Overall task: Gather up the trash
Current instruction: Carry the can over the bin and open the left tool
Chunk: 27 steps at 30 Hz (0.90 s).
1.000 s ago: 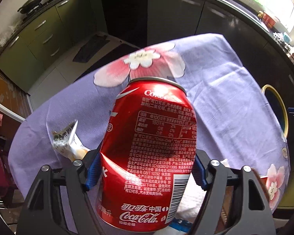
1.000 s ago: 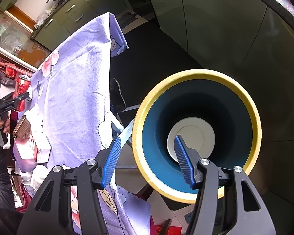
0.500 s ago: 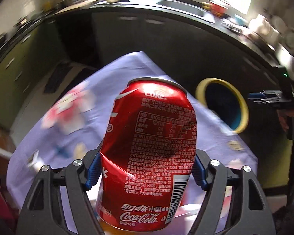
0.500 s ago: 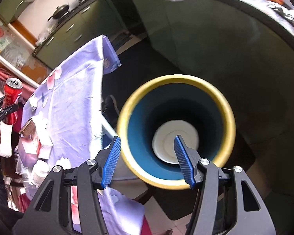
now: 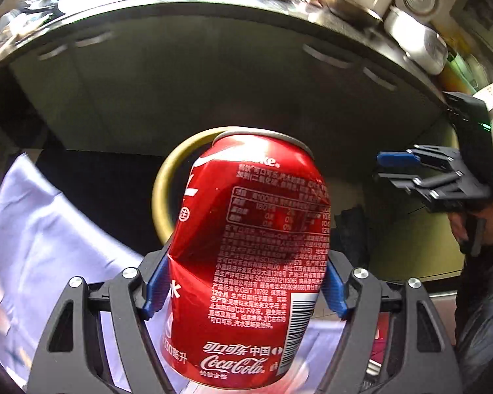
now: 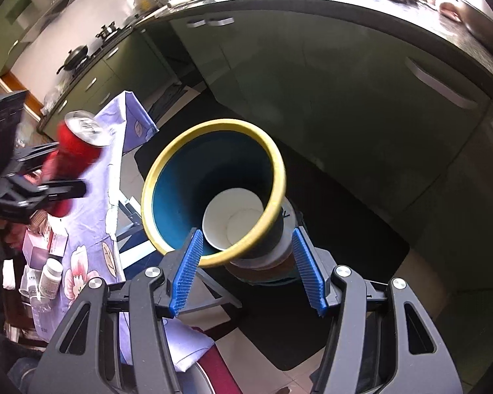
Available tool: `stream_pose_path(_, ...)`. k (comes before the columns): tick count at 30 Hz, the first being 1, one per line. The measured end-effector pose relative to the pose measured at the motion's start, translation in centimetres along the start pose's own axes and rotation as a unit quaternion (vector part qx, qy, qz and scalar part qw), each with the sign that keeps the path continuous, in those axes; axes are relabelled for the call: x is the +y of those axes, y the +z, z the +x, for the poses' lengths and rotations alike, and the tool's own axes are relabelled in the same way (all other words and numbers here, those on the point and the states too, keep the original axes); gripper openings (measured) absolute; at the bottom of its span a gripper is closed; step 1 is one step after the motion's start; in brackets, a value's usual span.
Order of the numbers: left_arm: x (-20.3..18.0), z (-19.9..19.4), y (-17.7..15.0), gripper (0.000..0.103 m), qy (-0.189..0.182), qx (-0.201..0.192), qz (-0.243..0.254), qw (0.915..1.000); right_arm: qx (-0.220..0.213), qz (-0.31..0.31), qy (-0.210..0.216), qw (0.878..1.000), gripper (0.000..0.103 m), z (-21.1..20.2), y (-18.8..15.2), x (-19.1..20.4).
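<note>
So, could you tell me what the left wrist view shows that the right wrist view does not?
Only the left wrist view shows the can's printed label and dented side, clamped in the left gripper. Only the right wrist view shows inside the bin, where a white paper cup lies, with the right gripper open. Both show the can, the bin's yellow rim and the purple floral tablecloth.

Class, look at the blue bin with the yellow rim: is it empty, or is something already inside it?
Not empty. The right wrist view looks into the blue, yellow-rimmed bin, and a white paper cup lies at its bottom.
</note>
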<state>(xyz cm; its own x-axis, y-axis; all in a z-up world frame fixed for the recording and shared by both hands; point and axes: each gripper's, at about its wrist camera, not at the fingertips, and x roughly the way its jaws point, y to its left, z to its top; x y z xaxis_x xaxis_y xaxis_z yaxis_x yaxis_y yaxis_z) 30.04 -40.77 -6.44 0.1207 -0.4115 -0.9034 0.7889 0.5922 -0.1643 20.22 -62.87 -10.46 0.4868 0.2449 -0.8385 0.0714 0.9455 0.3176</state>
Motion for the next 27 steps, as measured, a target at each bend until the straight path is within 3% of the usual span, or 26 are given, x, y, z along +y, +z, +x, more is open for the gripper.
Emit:
stream_pose_path(6, -0.9, 5.6, 3.1, 0.072, -0.008, 0.011, -0.005, 0.9999, 0.006, 0.016, -0.004, 1.000, 0.057, -0.3, -0.9, -1.4)
stream_pose_path(9, -0.5, 6.5, 3.7, 0.081, 0.003, 0.016, -0.017, 0.9997, 0.001, 0.022, -0.007, 1.000, 0.057, -0.9, -0.9, -1.8)
stream_pose_path(11, -0.5, 5.7, 3.6, 0.081, 0.000, 0.006, -0.022, 0.9997, -0.001, 0.022, -0.007, 1.000, 0.057, -1.2, -1.0, -1.8)
stream_pose_path(18, 0.1, -3.4, 0.5, 0.086, -0.016, -0.067, -0.029, 0.9972, 0.006, 0.008, 0.005, 1.000, 0.058, -0.4, -1.3, -0.2)
stream_pose_path(24, 3.0, -12.8, -6.8, 0.090, 0.012, -0.148, -0.052, 0.9876, 0.024, -0.026, 0.011, 0.999, 0.058, 1.1, -0.8, 3.6)
stream_pose_path(27, 5.4, -16.8, -11.3, 0.090, 0.027, -0.177, -0.091, 0.9795, 0.033, -0.060, 0.022, 0.997, 0.058, 1.8, -0.8, 7.0)
